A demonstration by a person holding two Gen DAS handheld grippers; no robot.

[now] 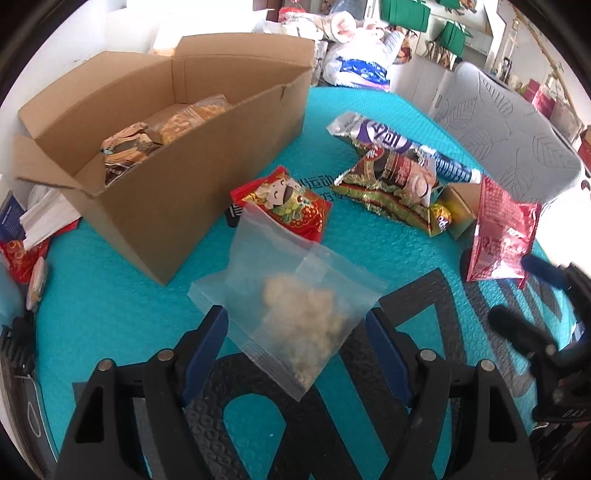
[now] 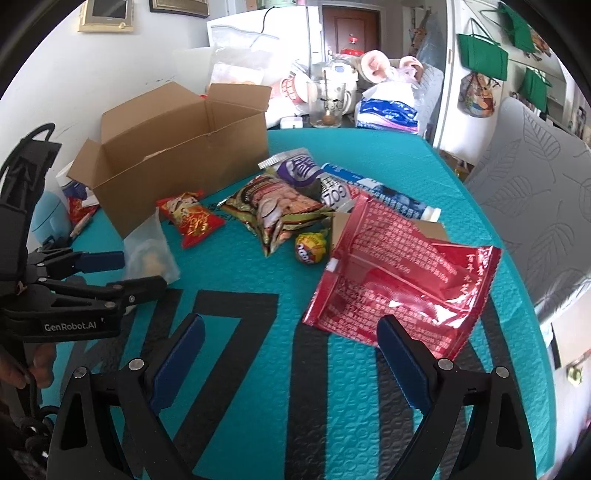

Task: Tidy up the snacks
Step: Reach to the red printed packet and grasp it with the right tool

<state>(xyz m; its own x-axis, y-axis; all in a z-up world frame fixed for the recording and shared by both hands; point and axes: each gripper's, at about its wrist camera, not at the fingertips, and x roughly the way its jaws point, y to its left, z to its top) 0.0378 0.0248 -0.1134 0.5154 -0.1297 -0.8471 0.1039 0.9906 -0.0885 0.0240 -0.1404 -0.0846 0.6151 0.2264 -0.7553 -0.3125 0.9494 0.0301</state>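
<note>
Bright daylight throughout. Round table under a teal mat (image 2: 369, 387) with black lettering. Far left: white wall (image 2: 147, 59), two framed pictures (image 2: 105, 14). Far centre: brown door (image 2: 351, 33), white appliance, heaped bags, a glass mug (image 2: 327, 105). Far right: green bags (image 2: 482, 55) hung on white panelling. Right: grey leaf-patterned chair back (image 2: 535, 192) beside the table.

Left gripper (image 1: 295, 328) tilted steeply down over the teal mat (image 1: 110, 314), jaws apart, blue pads (image 1: 212, 332) clear of the mat, right gripper (image 2: 290, 339) angled down above the same mat, jaws spread wide, nothing gripped
</note>
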